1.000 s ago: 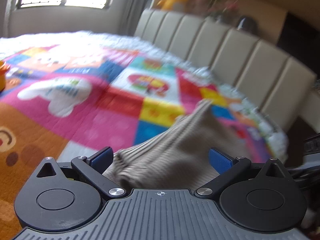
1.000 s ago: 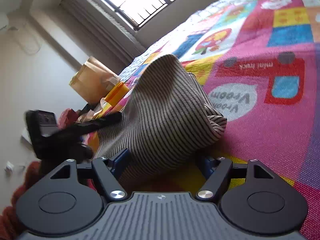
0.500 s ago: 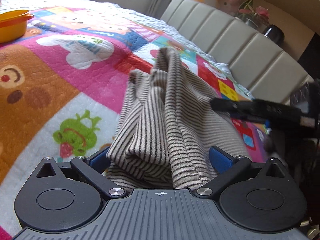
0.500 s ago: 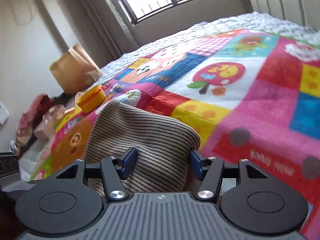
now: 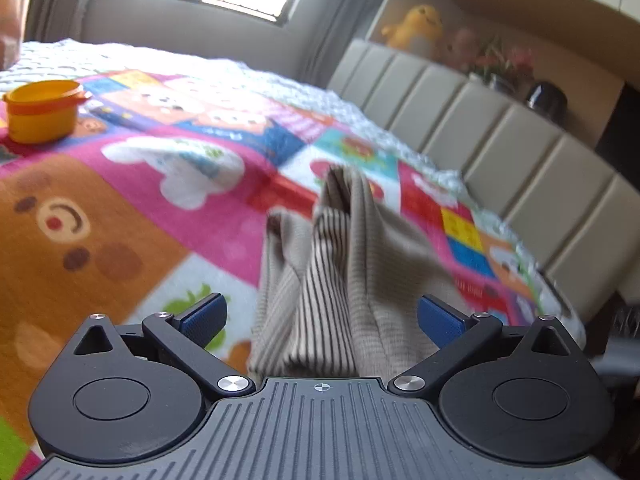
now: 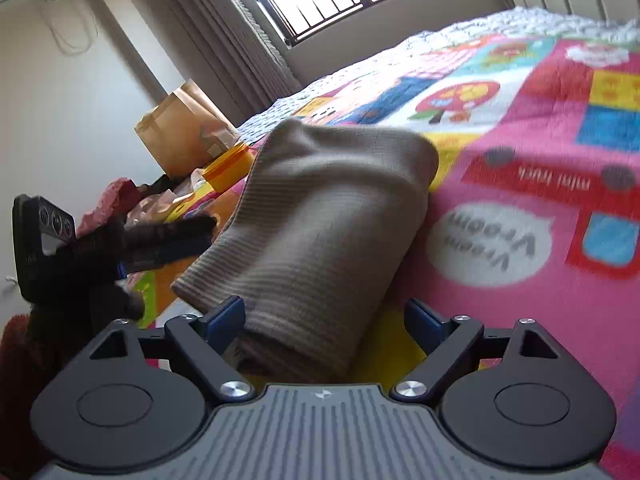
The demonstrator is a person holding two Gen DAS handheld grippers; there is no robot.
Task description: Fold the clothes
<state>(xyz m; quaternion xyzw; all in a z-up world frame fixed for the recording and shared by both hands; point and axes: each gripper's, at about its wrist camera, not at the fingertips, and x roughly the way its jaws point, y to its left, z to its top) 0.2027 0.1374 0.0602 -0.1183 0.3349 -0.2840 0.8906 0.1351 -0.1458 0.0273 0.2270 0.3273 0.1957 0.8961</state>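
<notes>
Both claws stand wide open, gripping nothing. The left claw [image 5: 322, 314] has the striped top [image 5: 336, 280] bunched between its spread pads [image 5: 204, 314], apart from the fabric. In the right view, the right claw [image 6: 324, 316] frames the top [image 6: 320, 232], its left pad [image 6: 224, 316] just touching the cloth. The top lies heaped on the quilt [image 5: 120, 208] of the bed. Half a second ago the cloth filled the left claw's gap more fully and lay nearer the right claw.
</notes>
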